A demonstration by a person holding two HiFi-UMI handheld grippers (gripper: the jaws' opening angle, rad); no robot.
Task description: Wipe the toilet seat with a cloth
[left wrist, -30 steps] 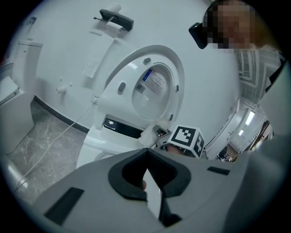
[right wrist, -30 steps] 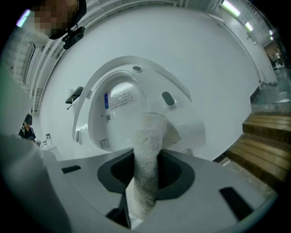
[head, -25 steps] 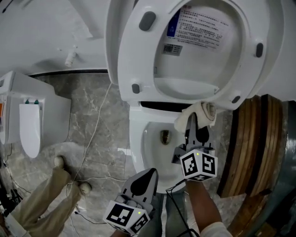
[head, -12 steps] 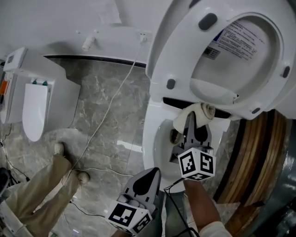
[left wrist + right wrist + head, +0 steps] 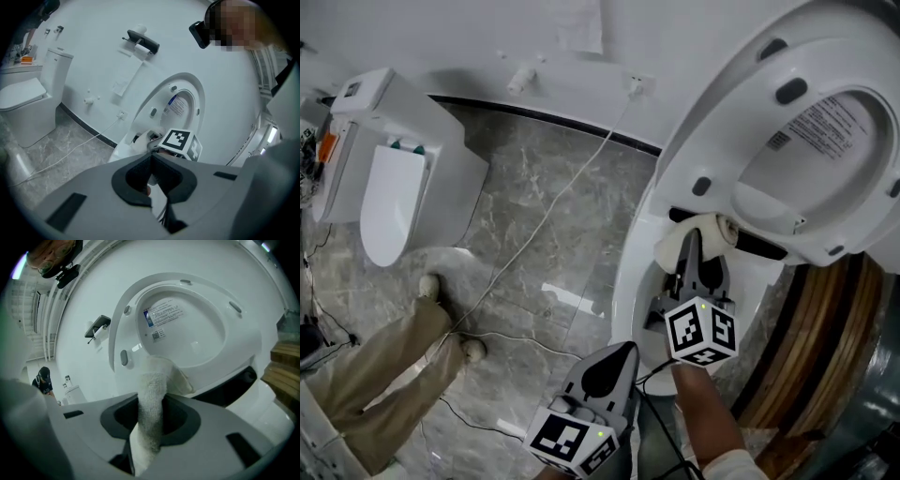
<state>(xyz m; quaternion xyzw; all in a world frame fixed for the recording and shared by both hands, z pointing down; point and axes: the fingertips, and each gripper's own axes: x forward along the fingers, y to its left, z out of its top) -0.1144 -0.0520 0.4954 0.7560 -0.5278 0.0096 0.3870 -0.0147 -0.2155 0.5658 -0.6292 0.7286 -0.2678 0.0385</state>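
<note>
The white toilet seat (image 5: pixel 825 159) and its lid stand raised, with a printed label on the underside. The open bowl rim (image 5: pixel 628 300) lies below. My right gripper (image 5: pixel 695 246) is shut on a cream cloth (image 5: pixel 698 234). The cloth's bunched end sits at the lower edge of the raised seat, near the hinge. In the right gripper view the cloth (image 5: pixel 152 399) runs up between the jaws toward the seat (image 5: pixel 187 329). My left gripper (image 5: pixel 614 361) hangs lower and nearer, shut and empty. Its view shows the seat (image 5: pixel 180 103) beyond the right gripper's marker cube (image 5: pixel 180 140).
A second toilet (image 5: pixel 389 187) stands at the left with its lid down. A white cable (image 5: pixel 544 216) runs from a wall socket (image 5: pixel 635 86) across the marble floor. A person's trouser leg and shoes (image 5: pixel 431 286) are at lower left. Wooden boards (image 5: pixel 806 356) lean right of the bowl.
The head view has swung left, so the toilet now sits further right and the second toilet shows more. The right gripper still has the cloth at the seat's lower edge. The left stays shut.
</note>
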